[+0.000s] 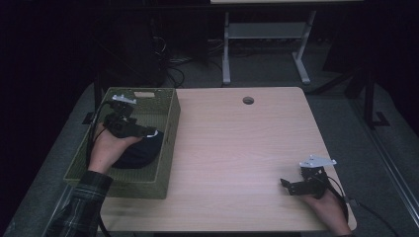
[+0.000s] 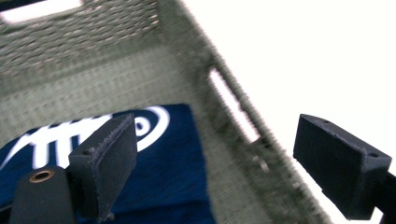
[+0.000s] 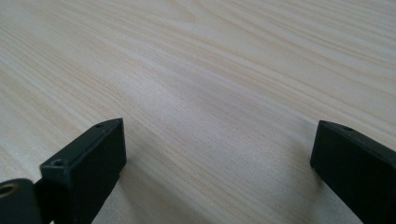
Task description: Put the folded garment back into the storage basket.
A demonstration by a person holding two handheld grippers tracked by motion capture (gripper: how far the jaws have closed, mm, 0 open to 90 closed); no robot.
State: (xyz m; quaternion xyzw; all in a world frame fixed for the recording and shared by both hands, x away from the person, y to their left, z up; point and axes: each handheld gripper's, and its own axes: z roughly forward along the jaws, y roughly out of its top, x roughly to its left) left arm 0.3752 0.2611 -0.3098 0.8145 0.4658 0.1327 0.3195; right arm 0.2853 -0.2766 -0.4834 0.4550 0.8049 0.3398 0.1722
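Note:
A green woven basket [image 1: 168, 129] stands on the left side of the wooden table [image 1: 237, 148]. A dark navy cloth with white print [image 1: 143, 150] lies folded on its floor, also seen in the left gripper view as the navy cloth [image 2: 173, 172]. My left gripper [image 1: 148, 132] hovers inside the basket just above the cloth, jaws wide apart with nothing between them. The left gripper [image 2: 217, 163] looks at the basket's right wall [image 2: 233, 107]. My right gripper [image 1: 285, 184] rests low over the table near the front right, and the right gripper [image 3: 219, 168] stands open over bare wood.
A round cable hole [image 1: 248, 100] sits in the table's far middle. Beyond the table are a white desk frame [image 1: 262, 44] and dark equipment with cables on the floor. The person's plaid sleeve [image 1: 81, 210] enters at the bottom left.

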